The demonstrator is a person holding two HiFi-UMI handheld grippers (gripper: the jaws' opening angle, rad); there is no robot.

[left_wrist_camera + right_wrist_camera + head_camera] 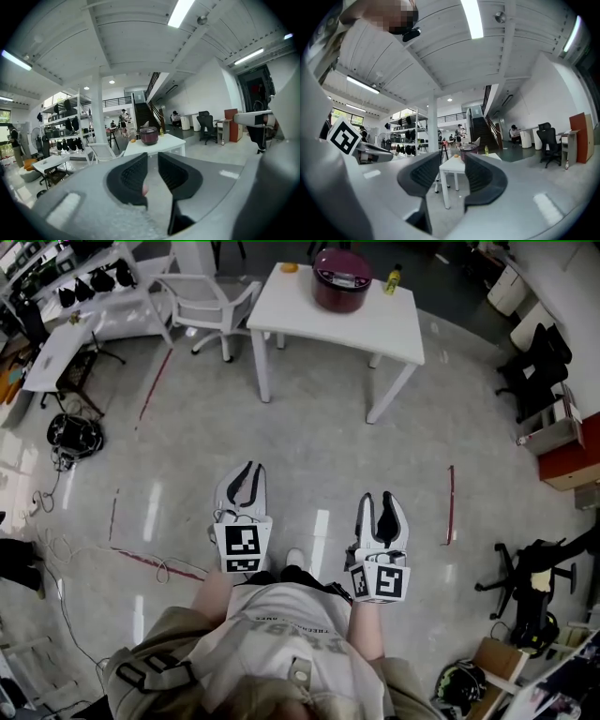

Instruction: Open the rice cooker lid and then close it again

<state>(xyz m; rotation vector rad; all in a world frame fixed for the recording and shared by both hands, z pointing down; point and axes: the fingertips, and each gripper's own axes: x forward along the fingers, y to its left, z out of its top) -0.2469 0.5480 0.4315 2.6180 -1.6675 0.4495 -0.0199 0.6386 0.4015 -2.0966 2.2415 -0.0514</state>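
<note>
- Rice cooker [341, 279] is set toward the far edge of a white table [309, 329], well apart from both claws, with open floor between.
- A round, squat body in dark, glossy red is shown, and the lid appears to be down. Any latch or handle is too small to be made out.
- The shell is judged stiff and smooth, so it is likely slippery under hard pads. The body is probably heavy enough to stay put, though steadying with one claw may be needed.
- The lid is expected to swing on a rear hinge, so hold is best taken at its front edge or release button, not at the curved wall.
- The left claw [247, 468] is held slightly parted, with nothing between its jaws.
- The right claw [379, 498] is parted somewhat wider and is likewise empty.
- A yellow bottle [392, 279] is stood just beside the cooker.
</note>
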